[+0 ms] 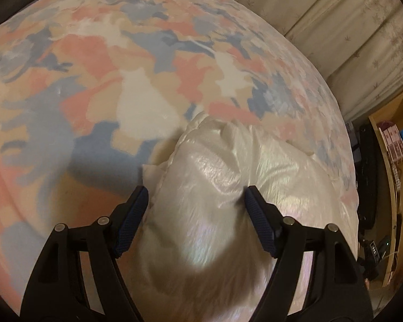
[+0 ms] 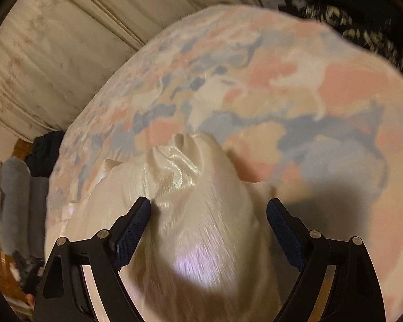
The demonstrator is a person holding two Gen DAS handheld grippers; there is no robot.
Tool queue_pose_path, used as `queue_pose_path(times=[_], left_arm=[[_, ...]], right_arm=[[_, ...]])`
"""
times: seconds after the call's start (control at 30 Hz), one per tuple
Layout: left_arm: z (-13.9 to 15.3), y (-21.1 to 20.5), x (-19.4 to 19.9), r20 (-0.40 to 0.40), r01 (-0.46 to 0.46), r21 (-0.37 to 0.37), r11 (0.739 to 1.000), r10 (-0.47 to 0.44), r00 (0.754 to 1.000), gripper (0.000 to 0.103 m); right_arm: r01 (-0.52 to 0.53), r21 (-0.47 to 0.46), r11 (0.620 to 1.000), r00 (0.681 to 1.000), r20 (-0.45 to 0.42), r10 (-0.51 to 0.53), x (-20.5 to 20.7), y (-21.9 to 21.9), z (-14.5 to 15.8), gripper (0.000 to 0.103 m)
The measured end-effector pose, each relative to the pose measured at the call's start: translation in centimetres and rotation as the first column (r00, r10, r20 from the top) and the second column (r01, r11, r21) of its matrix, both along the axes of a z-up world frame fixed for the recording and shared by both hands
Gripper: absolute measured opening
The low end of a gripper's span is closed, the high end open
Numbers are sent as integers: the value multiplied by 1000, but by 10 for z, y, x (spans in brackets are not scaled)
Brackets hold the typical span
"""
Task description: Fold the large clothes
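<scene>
A shiny cream-white garment (image 1: 223, 177) lies bunched on a bed with a pink, blue and beige patterned cover (image 1: 99, 75). My left gripper (image 1: 196, 201) is open, its fingers standing either side of a raised fold of the garment. In the right wrist view the same garment (image 2: 190, 187) rises between the fingers of my right gripper (image 2: 208, 212), which is also open around a puffy fold. The bed cover (image 2: 309, 102) fills the rest of that view. Neither gripper pinches the fabric.
Pale curtains (image 1: 349, 26) hang behind the bed, also in the right wrist view (image 2: 53, 48). A wooden shelf with boxes (image 1: 395, 139) and dark items stand at the right. Grey and dark clothes (image 2: 21, 193) pile at the bed's left side.
</scene>
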State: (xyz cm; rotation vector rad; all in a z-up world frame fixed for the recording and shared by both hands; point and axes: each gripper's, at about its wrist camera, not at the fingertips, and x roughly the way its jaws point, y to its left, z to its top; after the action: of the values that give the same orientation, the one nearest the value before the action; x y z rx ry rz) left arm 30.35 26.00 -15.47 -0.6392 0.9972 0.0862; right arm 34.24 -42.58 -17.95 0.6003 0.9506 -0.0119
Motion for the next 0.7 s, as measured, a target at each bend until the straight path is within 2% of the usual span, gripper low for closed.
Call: queue_pose_path(times=[0.03,0.07,0.1,0.13,0.17,0.23,0.3,0.37,0.43,0.5,0.63,0.7], left_arm=[[2,-5,2,11,1,37,999,-2,1000,39],[6,-11,4,18,12,80,997,-13,1000,33],[12,-21,4,36,21,147,989,-27,999,24],[19,-31,3,57,23,218,976,-36,998,19],[24,-40,3,66,19,274,961,-39,997,18],[30,-56,2,72,7,378,926,-37,997,16],[26,-66,6,52,-13,443,897,-12,999,16],[15,-73,9,32,-32,479,877,19,999,17],[4,-83,11,25,-40,559,828,32,999,18],[-3,-89,13,25,-46,594,803,39,999,18],[-6,-90,15,17,-40,604,796,38,999,18],[-5,-90,14,19,-41,593,804,37,999,19]], right_arm=[[-2,12,1000,1000,6,2,-3,2,0,68],[-16,-5,1000,1000,12,17,2,5,-1,47],[-22,-76,997,1000,12,23,4,12,2,27],[-29,-124,992,999,26,33,5,17,7,20],[-39,-150,988,998,51,47,3,23,16,16],[-6,-204,979,994,106,28,-2,29,30,15],[37,-257,966,992,123,-5,-2,33,32,15],[51,-319,946,997,78,-27,3,39,19,15],[54,-373,926,998,36,-43,8,45,3,17],[68,-378,923,998,27,-63,13,47,-10,17],[62,-399,915,998,17,-61,17,49,-17,20],[59,-395,917,998,6,-61,16,47,-17,34]])
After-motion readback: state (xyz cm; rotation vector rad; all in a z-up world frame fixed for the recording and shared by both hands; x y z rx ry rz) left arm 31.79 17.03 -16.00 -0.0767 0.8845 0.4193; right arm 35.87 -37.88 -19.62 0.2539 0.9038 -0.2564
